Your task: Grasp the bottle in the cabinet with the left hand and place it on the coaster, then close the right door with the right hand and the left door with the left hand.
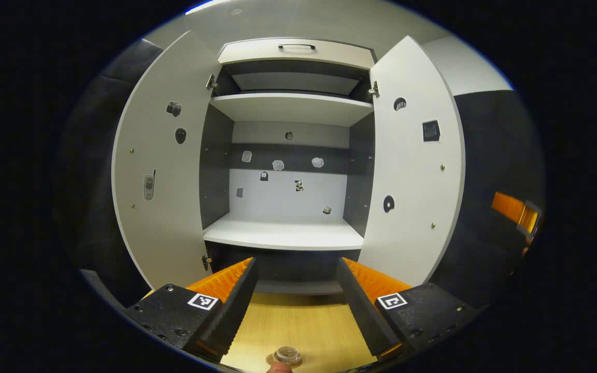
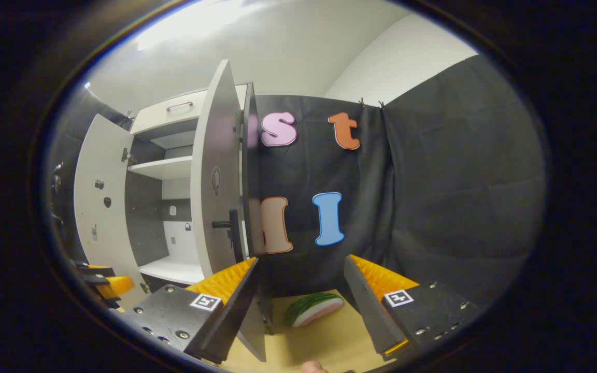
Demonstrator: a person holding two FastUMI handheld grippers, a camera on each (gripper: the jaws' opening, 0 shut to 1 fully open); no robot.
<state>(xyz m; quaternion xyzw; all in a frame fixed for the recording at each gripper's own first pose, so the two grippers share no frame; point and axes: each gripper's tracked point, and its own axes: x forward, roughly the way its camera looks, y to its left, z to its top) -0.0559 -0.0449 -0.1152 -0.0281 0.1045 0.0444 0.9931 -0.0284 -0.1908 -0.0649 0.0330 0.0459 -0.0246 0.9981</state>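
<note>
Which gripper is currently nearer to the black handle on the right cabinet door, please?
Right. The right gripper hovers open just below and beside the black handle at the right door's edge; the left gripper faces the cabinet's open middle, away from it.

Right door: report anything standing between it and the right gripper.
Nothing visible does. The right door stands open, left of the open right gripper. The watermelon slice lies low on the table, off that path.

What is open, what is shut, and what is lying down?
White cabinet's left door: swung open.
White cabinet's right door: swung open.
Top drawer with dark handle: shut.
Left gripper: open, holding nothing.
Right gripper: open, holding nothing.
Green-rinded watermelon slice: lying on wooden table.
</note>
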